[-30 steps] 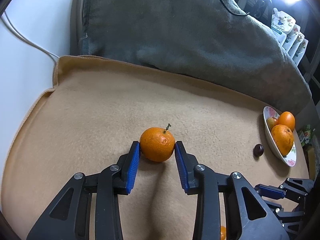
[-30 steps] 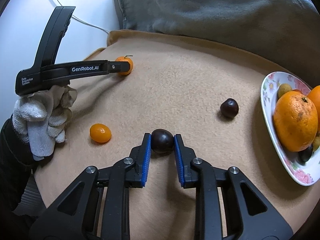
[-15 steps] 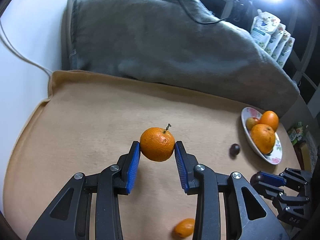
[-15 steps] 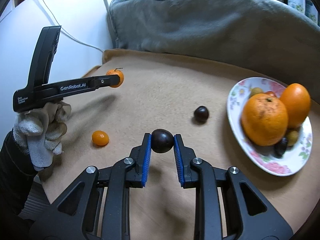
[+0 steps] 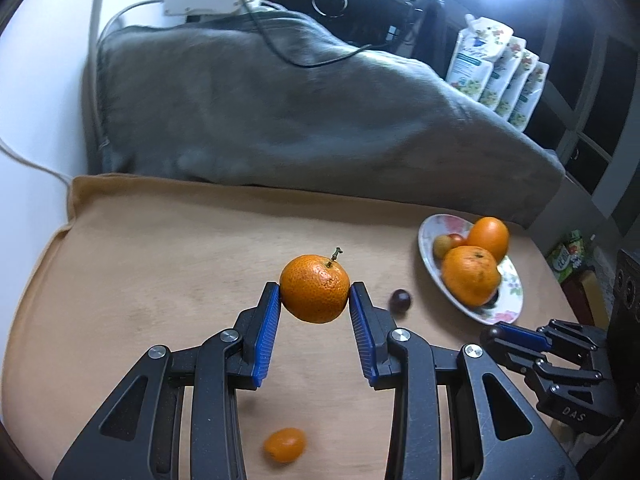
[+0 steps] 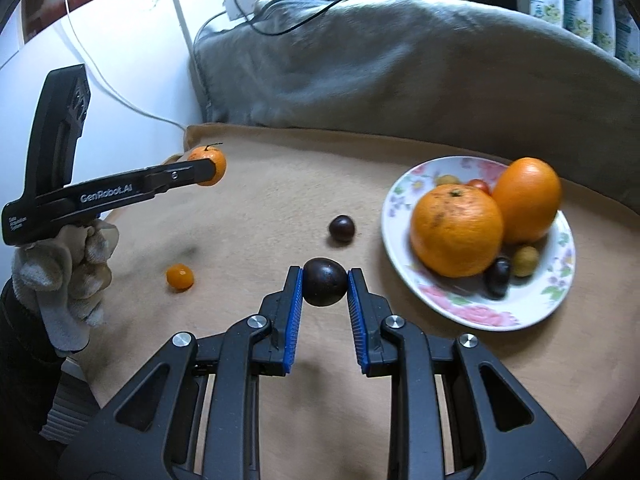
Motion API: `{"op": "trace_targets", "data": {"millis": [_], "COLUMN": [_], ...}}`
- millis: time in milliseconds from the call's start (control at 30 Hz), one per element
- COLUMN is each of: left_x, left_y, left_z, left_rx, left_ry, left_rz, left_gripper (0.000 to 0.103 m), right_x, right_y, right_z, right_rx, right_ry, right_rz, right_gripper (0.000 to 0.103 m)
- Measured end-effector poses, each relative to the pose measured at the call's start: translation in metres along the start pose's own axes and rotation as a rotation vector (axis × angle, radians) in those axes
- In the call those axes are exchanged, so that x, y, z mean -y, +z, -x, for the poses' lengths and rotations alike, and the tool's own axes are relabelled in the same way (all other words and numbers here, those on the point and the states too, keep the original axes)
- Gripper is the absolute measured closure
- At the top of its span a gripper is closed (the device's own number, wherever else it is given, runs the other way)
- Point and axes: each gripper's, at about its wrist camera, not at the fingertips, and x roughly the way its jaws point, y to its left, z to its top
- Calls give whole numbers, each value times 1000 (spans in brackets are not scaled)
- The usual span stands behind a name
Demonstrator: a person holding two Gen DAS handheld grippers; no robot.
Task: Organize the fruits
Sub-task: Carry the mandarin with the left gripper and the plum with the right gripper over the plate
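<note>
Both tongs are loaded and in the air, so the step in hand looks like the carry toward the plate. The left tongs (image 5: 315,300), at the centre of the left wrist view, are closed on a stemmed mandarin (image 5: 314,289), held clear of the tan-covered bench (image 5: 140,280) with its shadow falling below. The right tongs (image 6: 325,280), at the centre of the right wrist view, are closed to a narrow gap on a dark plum (image 6: 324,282), also lifted off the cloth.

The floral plate (image 6: 460,308) sits at the right of the right wrist view and already carries two large oranges (image 6: 456,230) and a few small fruits. Loose on the bench remain a second dark plum (image 6: 342,229), just left of the plate, and a kumquat (image 6: 180,276) toward the lower left.

The next move probably calls for bringing each fruit over a free patch of the plate. The plum would fit the bare front rim near the small dark fruit (image 6: 497,278). The mandarin needs more room, so it should be lowered gently beside the oranges, since round fruit may roll off the shallow rim.
</note>
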Motion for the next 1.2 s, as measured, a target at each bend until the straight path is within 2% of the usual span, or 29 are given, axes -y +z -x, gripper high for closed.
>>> {"op": "trace_targets", "data": {"millis": [600,1200], "left_x": [69,108], "left_y": [13,34], "left_z": [-23,-76], "left_rx": [-11,-67], "left_ry": [-76,-96], "left_rz": [-81,-132], "left_gripper": [69,69], "right_x": [69,106], "right_y": [-4,-5], "right_z": [32,21], "right_rx": [63,57], "right_ry": [-89,-103], "right_rz": [-112,-164], "right_gripper": [80,79]}}
